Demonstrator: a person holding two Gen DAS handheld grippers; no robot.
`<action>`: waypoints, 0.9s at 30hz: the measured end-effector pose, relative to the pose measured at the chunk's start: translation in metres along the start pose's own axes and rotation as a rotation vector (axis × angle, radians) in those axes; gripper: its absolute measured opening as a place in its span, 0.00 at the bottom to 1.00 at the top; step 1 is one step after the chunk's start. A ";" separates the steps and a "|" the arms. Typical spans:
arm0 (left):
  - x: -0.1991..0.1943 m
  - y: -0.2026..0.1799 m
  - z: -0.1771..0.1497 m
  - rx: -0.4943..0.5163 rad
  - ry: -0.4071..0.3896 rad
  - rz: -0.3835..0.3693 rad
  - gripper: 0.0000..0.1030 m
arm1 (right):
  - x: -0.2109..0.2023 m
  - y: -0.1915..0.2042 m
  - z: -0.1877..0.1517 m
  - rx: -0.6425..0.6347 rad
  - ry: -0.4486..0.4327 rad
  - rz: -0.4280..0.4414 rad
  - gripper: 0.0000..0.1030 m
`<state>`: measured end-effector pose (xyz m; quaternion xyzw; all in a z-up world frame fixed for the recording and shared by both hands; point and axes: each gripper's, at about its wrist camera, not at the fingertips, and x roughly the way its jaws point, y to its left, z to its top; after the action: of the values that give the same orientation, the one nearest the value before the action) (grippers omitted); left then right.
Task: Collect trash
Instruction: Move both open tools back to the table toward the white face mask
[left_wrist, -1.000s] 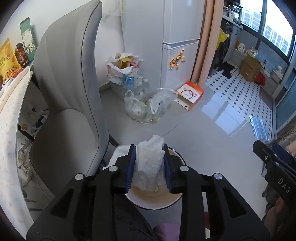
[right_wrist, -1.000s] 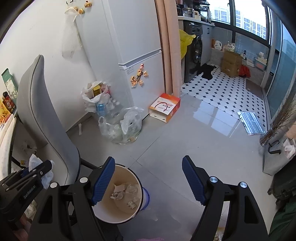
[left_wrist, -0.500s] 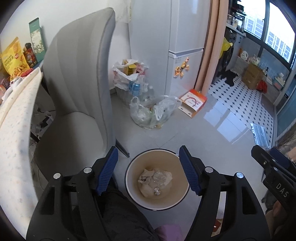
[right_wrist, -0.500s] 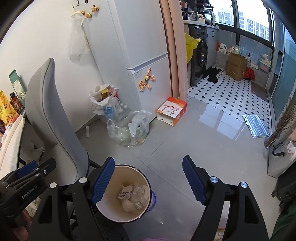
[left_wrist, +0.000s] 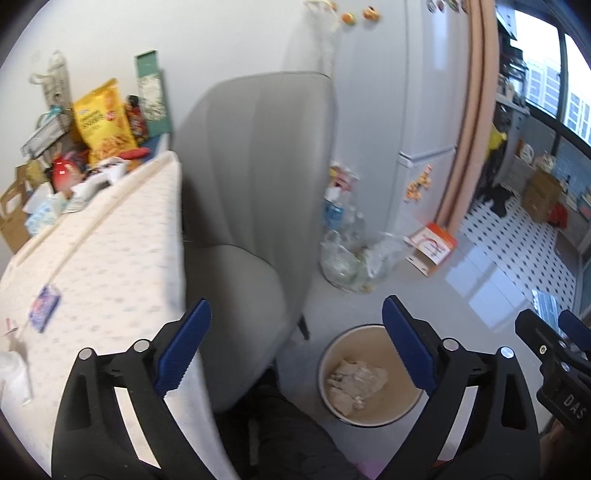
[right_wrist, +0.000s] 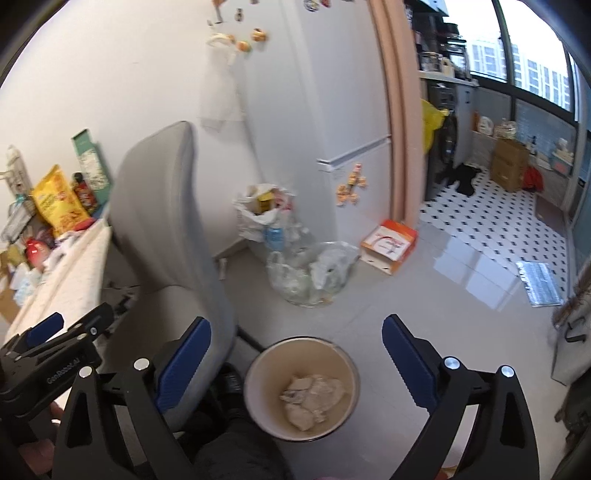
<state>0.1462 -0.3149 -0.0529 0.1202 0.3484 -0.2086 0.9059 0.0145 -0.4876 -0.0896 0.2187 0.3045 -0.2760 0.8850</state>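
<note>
A round cream trash bin (left_wrist: 343, 347) stands on the floor beside the grey chair, with crumpled white tissues (left_wrist: 356, 378) lying in its bottom. My left gripper (left_wrist: 295, 304) hangs high above the bin and the table edge, its jaws opening wide with nothing between them. In the right wrist view the same bin (right_wrist: 295, 354) and tissues (right_wrist: 314, 395) lie below my right gripper (right_wrist: 295, 325), whose jaws are also opening and hold nothing. Each gripper shows at the edge of the other's view. A small blue packet (left_wrist: 44, 308) lies on the table.
A grey chair (left_wrist: 251, 184) stands between the cloth-covered table (left_wrist: 92, 266) and the bin. Snack bags crowd the table's far end. Clear bags of bottles (right_wrist: 310, 277) and an orange box (right_wrist: 388, 245) sit by the white fridge (right_wrist: 332, 110). A dark trouser leg is at the bottom.
The left gripper let go of the white tissue, which now lies in the bin, and opened wide. Both grippers rose and drew back; the table has come into the left view.
</note>
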 end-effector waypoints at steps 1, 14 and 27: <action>-0.003 0.008 0.000 -0.006 -0.006 0.006 0.92 | -0.005 0.009 -0.001 -0.011 -0.005 0.011 0.89; -0.074 0.117 -0.023 -0.162 -0.100 0.097 0.94 | -0.071 0.115 -0.027 -0.189 -0.061 0.116 0.91; -0.129 0.214 -0.064 -0.308 -0.156 0.200 0.94 | -0.114 0.200 -0.052 -0.315 -0.095 0.217 0.92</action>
<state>0.1216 -0.0648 0.0042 -0.0022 0.2913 -0.0707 0.9540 0.0421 -0.2677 -0.0079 0.0956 0.2767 -0.1380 0.9462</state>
